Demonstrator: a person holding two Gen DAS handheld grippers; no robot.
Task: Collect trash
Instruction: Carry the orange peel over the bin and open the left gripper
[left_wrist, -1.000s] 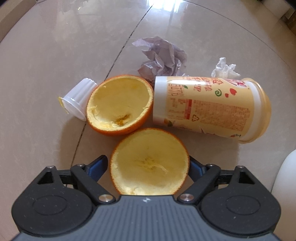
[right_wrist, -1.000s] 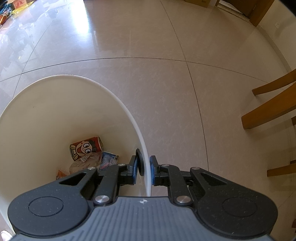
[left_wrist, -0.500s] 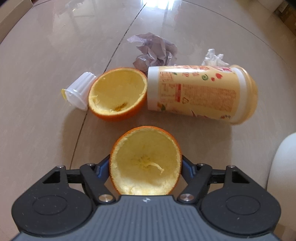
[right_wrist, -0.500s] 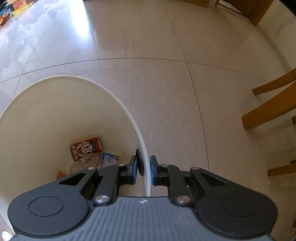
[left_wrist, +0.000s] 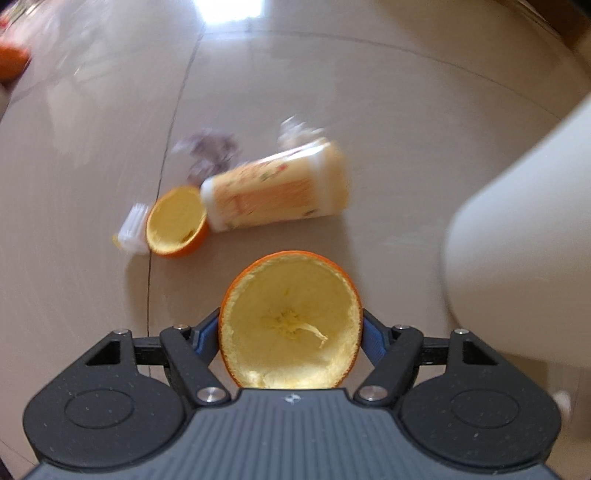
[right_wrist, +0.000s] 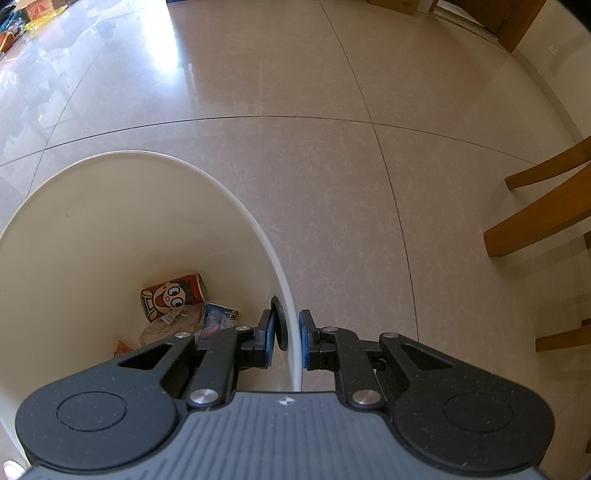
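Glossy beige floor tiles, trash scattered on them, and a white bin held at its rim.

Left wrist view: the left gripper (left_wrist: 290, 334) is clamped on an orange peel half (left_wrist: 290, 321), hollow side facing the camera, at lower centre. Behind it, blurred, lie a second peel half (left_wrist: 176, 226), a small white cup (left_wrist: 133, 234) just to its left, a yellow drink cup (left_wrist: 275, 190) on its side, and crumpled paper (left_wrist: 210, 151) above. The white bin (left_wrist: 524, 258) fills the right edge.
Right wrist view: the right gripper (right_wrist: 289, 338) is pinched together on the bin's rim (right_wrist: 273, 254), one pad inside, one outside. A red cartoon can (right_wrist: 173, 301) and wrappers (right_wrist: 199, 323) lie at the bottom. Wooden chair legs (right_wrist: 539, 218) stand at right.
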